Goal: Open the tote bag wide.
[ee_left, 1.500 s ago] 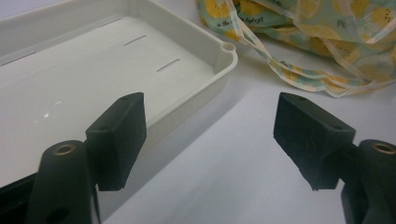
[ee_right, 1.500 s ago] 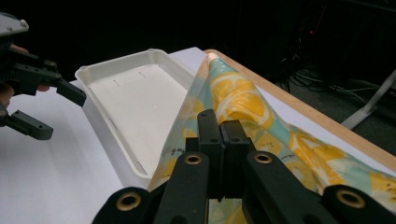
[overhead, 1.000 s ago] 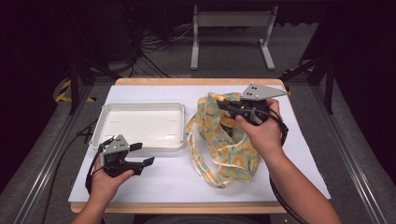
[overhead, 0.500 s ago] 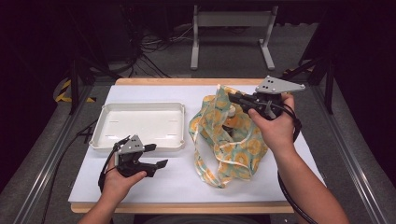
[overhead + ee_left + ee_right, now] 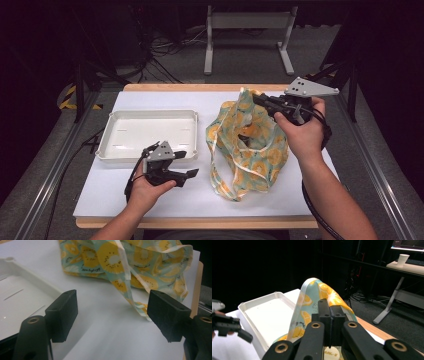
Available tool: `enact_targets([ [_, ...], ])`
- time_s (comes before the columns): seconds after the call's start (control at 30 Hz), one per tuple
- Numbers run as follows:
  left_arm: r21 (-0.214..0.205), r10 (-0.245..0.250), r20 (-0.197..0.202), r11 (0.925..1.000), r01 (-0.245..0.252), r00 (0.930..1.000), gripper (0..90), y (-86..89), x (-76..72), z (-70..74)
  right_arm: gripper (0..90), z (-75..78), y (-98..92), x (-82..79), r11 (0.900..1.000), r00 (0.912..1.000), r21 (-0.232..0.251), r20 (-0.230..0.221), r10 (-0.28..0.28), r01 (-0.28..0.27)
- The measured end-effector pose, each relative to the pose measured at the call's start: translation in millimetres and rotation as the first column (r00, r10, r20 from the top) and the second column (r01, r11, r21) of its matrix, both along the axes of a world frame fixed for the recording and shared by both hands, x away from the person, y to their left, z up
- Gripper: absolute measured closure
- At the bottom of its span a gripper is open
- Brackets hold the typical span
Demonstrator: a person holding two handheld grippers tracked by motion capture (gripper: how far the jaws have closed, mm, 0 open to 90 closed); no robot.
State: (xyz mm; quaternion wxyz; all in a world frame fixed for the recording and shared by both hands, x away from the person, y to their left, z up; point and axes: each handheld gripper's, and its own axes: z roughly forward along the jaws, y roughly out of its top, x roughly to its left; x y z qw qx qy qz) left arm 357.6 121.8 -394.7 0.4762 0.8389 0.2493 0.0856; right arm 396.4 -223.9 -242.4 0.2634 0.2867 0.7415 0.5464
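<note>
A teal cloth bag [image 5: 247,150] printed with yellow fruit slices lies on the white table, right of centre. My right gripper [image 5: 257,98] is shut on the bag's upper rim and holds that edge raised into a peak [image 5: 312,300]; its jaws [image 5: 329,307] meet with cloth pinched between them. My left gripper [image 5: 187,164] hovers low over the table just left of the bag, open, with nothing between its pads [image 5: 113,312]. It faces the bag's loose handle strap [image 5: 140,307]. The left gripper [image 5: 234,327] also appears at the left edge of the right gripper view.
A white shallow tray [image 5: 150,115] sits at the table's left, close beside the left gripper [image 5: 22,297]. The wooden table edge [image 5: 200,222] runs along the front. A metal desk frame [image 5: 247,30] and cables stand on the floor beyond.
My left gripper has moved right, from the table's front left toward the bag. My right gripper has carried the pinched bag rim a little up and to the right.
</note>
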Motion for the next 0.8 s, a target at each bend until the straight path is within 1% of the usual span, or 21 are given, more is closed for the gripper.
enact_targets([
  [0.17, 0.017, -0.01, -0.008, 0.9998, 0.01, 0.9999, 25.5, -20.7, 6.2, -7.1, 90.0, 1.8, -4.1, -0.5, 0.9999, 0.9999, 0.011, 0.009, -0.008, 0.007],
  [0.2, 0.017, -0.01, -0.008, 0.9998, 0.01, 0.9999, 25.5, -20.7, 6.2, -7.1, 90.0, 1.8, -4.1, -0.5, 0.9999, 0.9999, 0.011, 0.009, -0.008, 0.007],
  [0.3, 0.006, -0.019, -0.044, 0.9998, 0.019, 0.9988, 25.5, -33.4, 11.0, -13.1, 90.0, 2.1, -8.1, -0.1, 0.9997, 0.9999, 0.019, 0.01, -0.013, 0.013],
  [0.43, 0.031, -0.021, -0.028, 0.9993, 0.022, 0.9994, 26.1, -44.8, 17.1, -18.6, 90.0, 3.5, -14.0, -0.6, 0.9993, 0.9997, 0.03, 0.012, -0.021, 0.021],
  [0.47, 0.035, -0.024, -0.034, 0.9991, 0.025, 0.9991, 28.1, -46.1, 18.8, -19.6, 90.0, 4.2, -15.5, -1.0, 0.9992, 0.9996, 0.03, 0.013, -0.025, 0.025],
  [0.53, 0.042, -0.024, -0.028, 0.9988, 0.026, 0.9993, 38.0, -47.6, 20.8, -20.6, 90.0, 5.0, -17.1, -1.3, 0.9991, 0.9995, 0.032, 0.013, -0.028, 0.028],
  [0.57, 0.053, -0.026, -0.021, 0.9982, 0.027, 0.9994, 38.0, -48.3, 22.2, -20.7, 90.0, 6.1, -19.2, -1.9, 0.9989, 0.9994, 0.035, 0.013, -0.032, 0.032],
  [0.6, 0.062, -0.026, -0.012, 0.9977, 0.027, 0.9996, 43.5, -49.3, 23.1, -20.6, 90.0, 7.0, -21.0, -2.2, 0.9988, 0.9993, 0.036, 0.014, -0.034, 0.034],
  [0.63, 0.076, -0.043, 0.007, 0.9962, 0.042, 0.9991, 55.7, -51.3, 24.6, -19.5, 90.0, 8.5, -24.6, -2.9, 0.9984, 0.999, 0.042, 0.018, -0.04, 0.039],
  [0.67, 0.077, -0.048, 0.015, 0.996, 0.046, 0.9987, 61.0, -51.9, 24.9, -18.8, 90.0, 9.0, -26.2, -3.3, 0.9982, 0.999, 0.044, 0.017, -0.042, 0.041],
  [0.7, 0.069, -0.05, 0.022, 0.9964, 0.049, 0.9985, 66.2, -52.6, 25.0, -17.4, 90.0, 9.3, -27.4, -3.6, 0.9981, 0.9989, 0.044, 0.017, -0.044, 0.043],
  [0.73, 0.069, -0.05, 0.022, 0.9964, 0.049, 0.9985, 71.5, -52.6, 25.0, -17.4, 90.0, 9.3, -27.4, -3.6, 0.9981, 0.9989, 0.044, 0.017, -0.044, 0.043],
  [0.77, 0.067, -0.055, 0.022, 0.9963, 0.054, 0.9982, 71.5, -53.0, 25.8, -16.2, 90.0, 9.5, -29.4, -3.8, 0.9978, 0.9987, 0.047, 0.02, -0.047, 0.046],
  [0.8, 0.068, -0.055, 0.025, 0.9962, 0.054, 0.9982, 75.8, -53.3, 26.3, -14.7, 90.0, 9.7, -30.9, -4.2, 0.9976, 0.9986, 0.05, 0.017, -0.05, 0.049],
])
